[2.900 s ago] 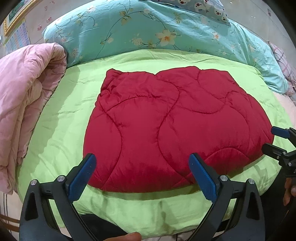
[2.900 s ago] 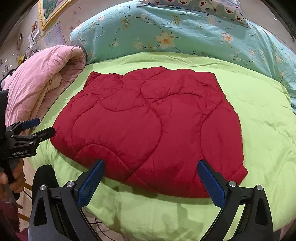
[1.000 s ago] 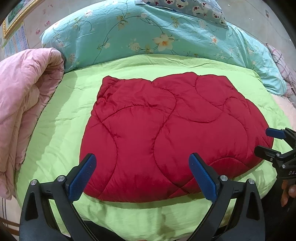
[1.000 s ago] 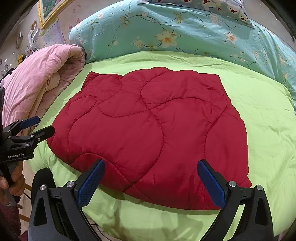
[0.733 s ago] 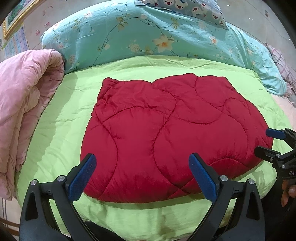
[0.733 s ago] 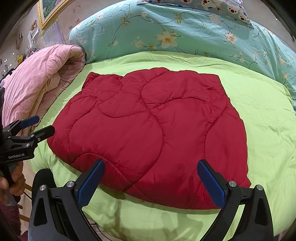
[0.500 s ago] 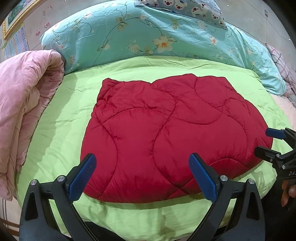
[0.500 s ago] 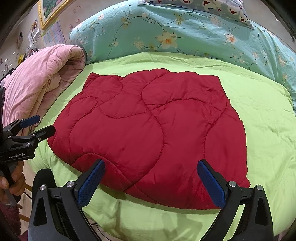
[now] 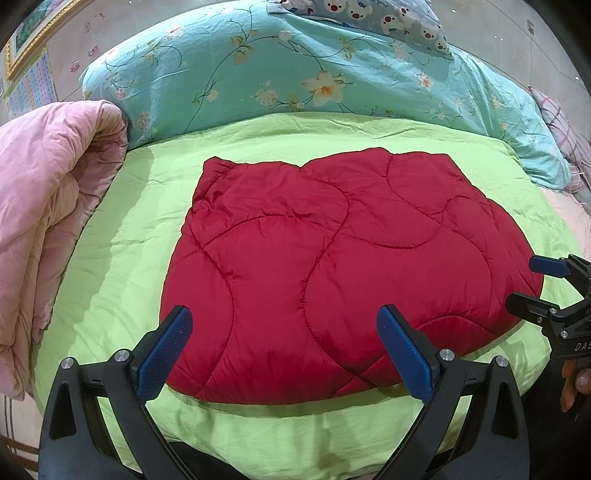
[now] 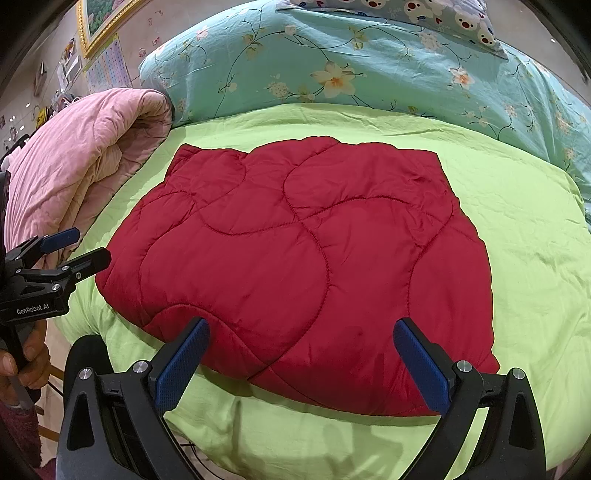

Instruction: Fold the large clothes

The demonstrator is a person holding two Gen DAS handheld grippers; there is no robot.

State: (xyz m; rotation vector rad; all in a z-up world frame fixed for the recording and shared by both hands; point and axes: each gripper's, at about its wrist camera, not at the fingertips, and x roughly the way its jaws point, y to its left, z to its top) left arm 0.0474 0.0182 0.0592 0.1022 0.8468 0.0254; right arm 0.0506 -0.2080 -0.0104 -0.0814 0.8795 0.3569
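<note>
Bed surface is a lime-green wrinkled bedsheet [image 9: 122, 258], filling most of both wrist views. Nearest in frame: left gripper [image 9: 284, 349], black frame with blue finger pads [image 9: 164, 354], jaws spread wide, nothing between them, hovering above the near hem of the task item. Right gripper [image 10: 301, 365] same build, also spread wide and empty, above the near hem further to the right (each gripper also shows at the edge of the other's view, with a hand [image 10: 22, 365] on the handle).

Task item: red quilted padded garment with curved stitch lines [image 9: 332, 266], lying flat in the middle of the sheet as a rough rectangle, near edge close to the mattress edge. Neither gripper touches it.

Left of it, a rolled pink quilted blanket [image 9: 48, 206] lies along the sheet's edge, apart from the red piece. Beyond, a turquoise floral duvet [image 9: 295, 66] piled across the head of the bed, with a bear-print pillow [image 9: 369, 14] on top. Gold-framed picture [image 10: 99, 18] on the far wall.
</note>
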